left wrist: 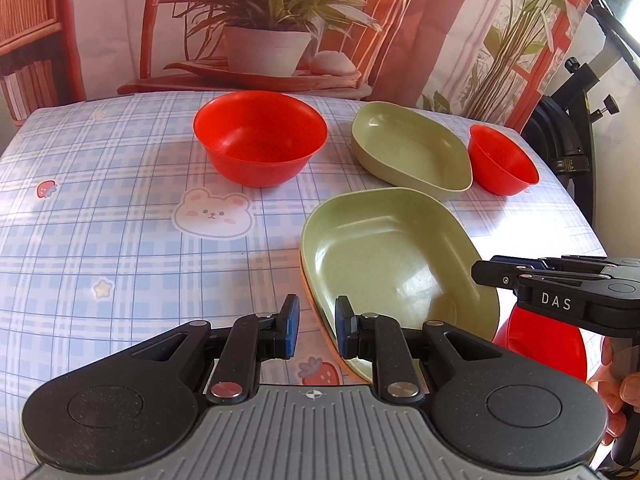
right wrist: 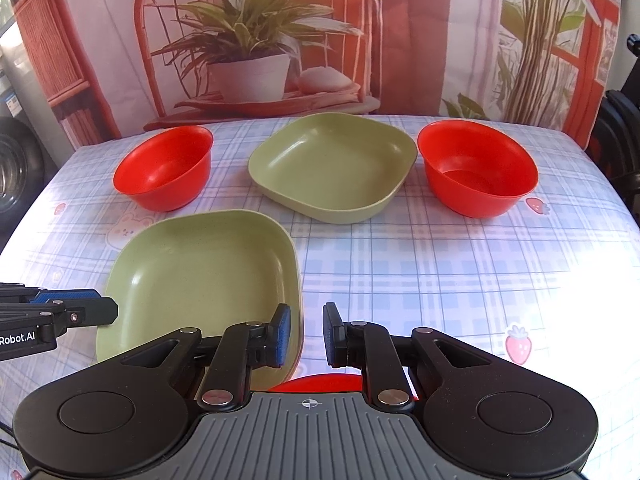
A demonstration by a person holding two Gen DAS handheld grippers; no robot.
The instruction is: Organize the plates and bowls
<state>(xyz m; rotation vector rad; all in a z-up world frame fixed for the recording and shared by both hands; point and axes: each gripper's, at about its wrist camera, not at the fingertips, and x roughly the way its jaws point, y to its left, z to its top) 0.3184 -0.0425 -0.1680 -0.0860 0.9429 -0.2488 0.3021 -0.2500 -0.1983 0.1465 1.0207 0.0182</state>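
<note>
Checked cloth covers the table (right wrist: 420,280), with a plant-print backdrop behind it, and your dishes lie mostly unsorted on it. In the right wrist view the near plate (right wrist: 200,276) sits lower left; an orange edge under its rim in the left wrist view suggests it already rests on another plate, so one stack looks begun. A second plate (right wrist: 332,168) stands alone at upper centre, between a red bowl (right wrist: 164,168) at upper left and another bowl (right wrist: 476,168) at upper right. A third bowl (left wrist: 540,348) shows at lower right of the left view, below your right gripper (right wrist: 303,334). Both that and the left gripper (left wrist: 316,332) are narrow and empty, pads apart, hovering. Left to do, I judge: add the far plate, nest three bowls.
</note>
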